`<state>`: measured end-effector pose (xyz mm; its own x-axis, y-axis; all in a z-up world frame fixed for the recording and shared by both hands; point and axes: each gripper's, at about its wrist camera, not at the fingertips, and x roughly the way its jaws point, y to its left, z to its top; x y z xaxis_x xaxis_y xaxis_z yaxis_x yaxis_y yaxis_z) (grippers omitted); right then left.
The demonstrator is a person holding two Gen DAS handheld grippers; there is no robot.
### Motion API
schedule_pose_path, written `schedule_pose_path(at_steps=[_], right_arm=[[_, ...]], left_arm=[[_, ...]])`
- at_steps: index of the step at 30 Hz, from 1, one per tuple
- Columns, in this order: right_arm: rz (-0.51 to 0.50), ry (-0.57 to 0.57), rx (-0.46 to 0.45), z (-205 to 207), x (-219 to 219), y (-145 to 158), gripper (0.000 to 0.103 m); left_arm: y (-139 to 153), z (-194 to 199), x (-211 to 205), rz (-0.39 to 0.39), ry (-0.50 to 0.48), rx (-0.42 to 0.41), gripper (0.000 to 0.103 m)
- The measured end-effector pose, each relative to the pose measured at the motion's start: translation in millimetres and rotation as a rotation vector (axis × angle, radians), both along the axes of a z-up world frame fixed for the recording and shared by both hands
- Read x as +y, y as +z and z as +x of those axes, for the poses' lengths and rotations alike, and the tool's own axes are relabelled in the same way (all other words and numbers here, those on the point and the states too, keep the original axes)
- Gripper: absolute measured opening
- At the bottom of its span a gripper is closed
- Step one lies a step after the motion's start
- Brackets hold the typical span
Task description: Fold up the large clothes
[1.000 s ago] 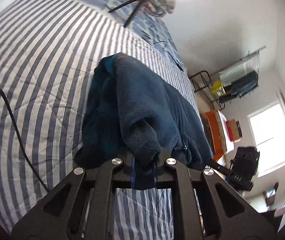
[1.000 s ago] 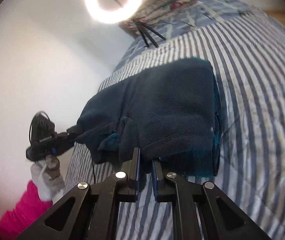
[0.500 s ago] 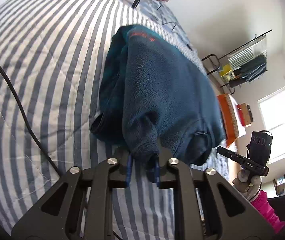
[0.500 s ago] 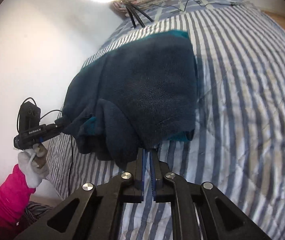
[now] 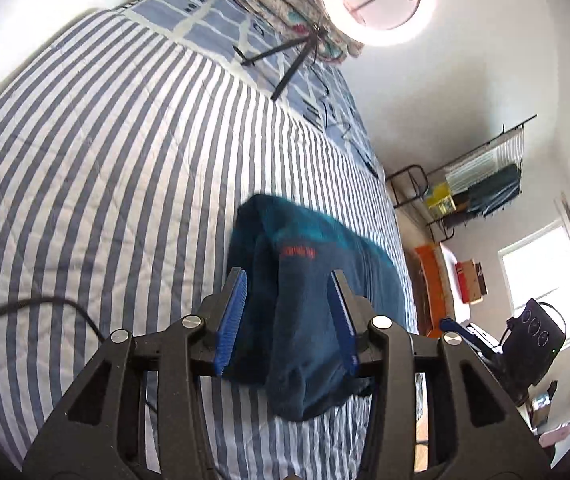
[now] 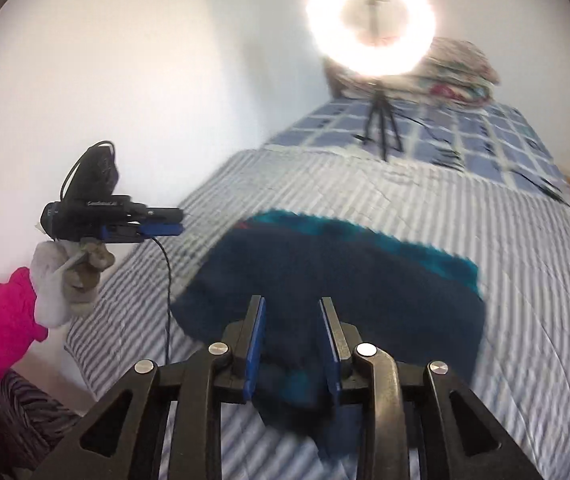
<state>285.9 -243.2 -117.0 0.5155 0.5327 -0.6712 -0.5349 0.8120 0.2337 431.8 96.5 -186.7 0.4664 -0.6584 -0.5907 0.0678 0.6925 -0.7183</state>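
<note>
A dark navy fleece garment [image 5: 309,308] with teal lining and a red logo lies folded on the striped bedspread [image 5: 105,160]. In the right wrist view the fleece [image 6: 345,280] lies in a flat bundle near the bed's near edge. My left gripper [image 5: 289,316] is open, its blue pads either side of the fleece's near end, holding nothing. My right gripper [image 6: 291,334] is open too, with the fleece's near edge between its fingers. The left gripper also shows in the right wrist view [image 6: 113,224], held in a gloved hand, apart from the cloth.
A ring light on a tripod [image 6: 373,28] stands at the head of the bed beside a floral pillow [image 6: 457,72]. A black cable [image 5: 45,308] runs over the bedspread at left. A clothes rack [image 5: 477,184] and window [image 5: 541,280] are beyond the bed's right side.
Both grippers have let go of the fleece and opened. They have lifted and pulled back, and the fleece now lies folded on the bed.
</note>
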Motion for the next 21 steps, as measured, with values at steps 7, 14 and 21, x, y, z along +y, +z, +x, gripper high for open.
schedule_pose_path(at_steps=[7, 14, 21], right_arm=[[-0.094, 0.091, 0.034, 59.5, 77.5, -44.8, 0.027], [-0.154, 0.180, 0.141, 30.2, 83.5, -126.4, 0.023], [-0.084, 0.165, 0.141, 23.6, 71.1, -125.6, 0.023]], left_arm=[[-21.4, 30.8, 11.0, -0.059, 0.022, 0.014, 0.042], [-50.9, 60.5, 1.4, -0.079, -0.011, 0.062, 0.044], [-81.7, 90.8, -22.0, -0.234, -0.042, 0.174, 0.052]])
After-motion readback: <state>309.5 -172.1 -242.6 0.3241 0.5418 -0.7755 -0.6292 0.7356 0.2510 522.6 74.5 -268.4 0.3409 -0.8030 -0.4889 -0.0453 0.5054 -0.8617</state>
